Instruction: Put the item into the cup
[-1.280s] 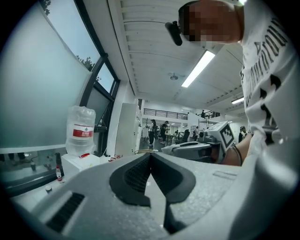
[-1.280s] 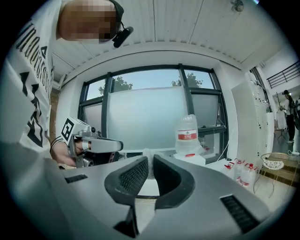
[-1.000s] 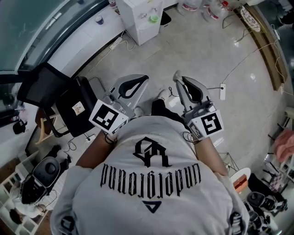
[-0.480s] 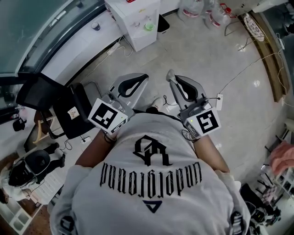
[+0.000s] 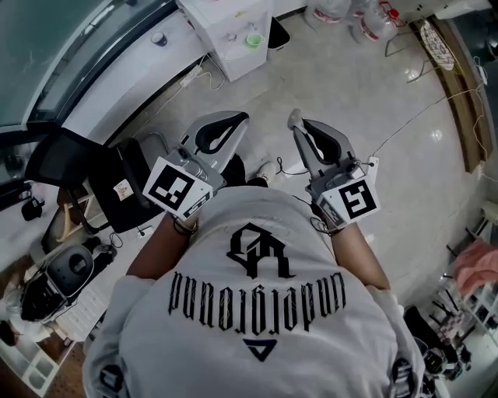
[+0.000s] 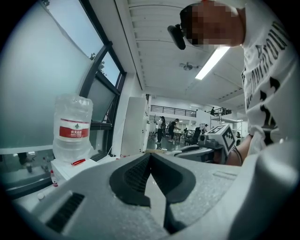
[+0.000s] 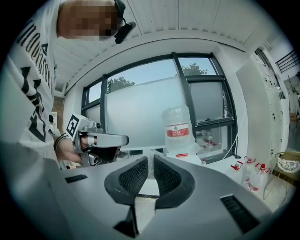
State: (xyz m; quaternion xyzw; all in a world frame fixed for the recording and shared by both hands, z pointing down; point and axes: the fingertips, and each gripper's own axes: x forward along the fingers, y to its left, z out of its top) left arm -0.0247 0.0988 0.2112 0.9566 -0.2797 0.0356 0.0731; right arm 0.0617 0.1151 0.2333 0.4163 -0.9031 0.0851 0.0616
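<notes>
I see no item between either pair of jaws. My left gripper (image 5: pixel 243 118) is held level in front of the person's chest, and its dark pads meet at the tips (image 6: pixel 150 157), so it is shut on nothing. My right gripper (image 5: pixel 296 121) is held level beside it; its ribbed pads (image 7: pixel 140 172) stand a narrow gap apart with nothing in the gap. A small green cup-like thing (image 5: pixel 253 39) stands on a white cabinet (image 5: pixel 222 19) ahead. Each gripper view shows the other gripper's marker cube (image 6: pixel 225 136) (image 7: pixel 74 125).
A large water bottle (image 6: pixel 72 126) (image 7: pixel 178 130) stands on a white ledge by the windows. A black chair (image 5: pixel 117 186) is at the left, cables (image 5: pixel 420 116) trail over the tiled floor, water jugs (image 5: pixel 350 17) stand at the back, and shelves with clutter (image 5: pixel 39 311) are at lower left.
The person has walked on across the floor, carrying both grippers level in front. The floor and furniture have shifted in the head view. Neither pair of jaws looks different.
</notes>
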